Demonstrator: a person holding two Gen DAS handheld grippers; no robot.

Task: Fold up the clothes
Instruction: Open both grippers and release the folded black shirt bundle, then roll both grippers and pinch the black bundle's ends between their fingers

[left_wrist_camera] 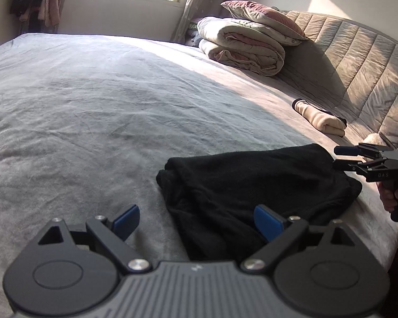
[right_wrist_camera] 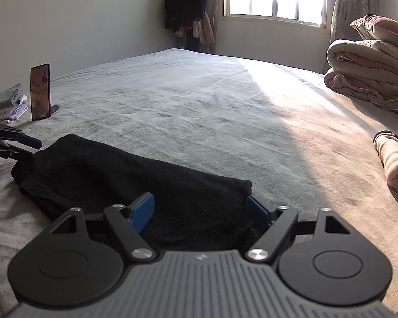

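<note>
A folded black garment lies on the grey bedsheet near the bed's front edge. In the left wrist view my left gripper is open wide, its right blue pad over one end of the garment and its left pad above bare sheet. My right gripper is also open, with the garment's other end lying between its fingers. Each gripper shows in the other's view: the right one at the garment's far corner, the left one touching the opposite corner. Neither is clamped on the cloth.
A folded quilt with a pillow on top sits by the padded headboard. A rolled cream garment lies nearby. A phone on a stand and a pile of folded clothes stand at the bed's left.
</note>
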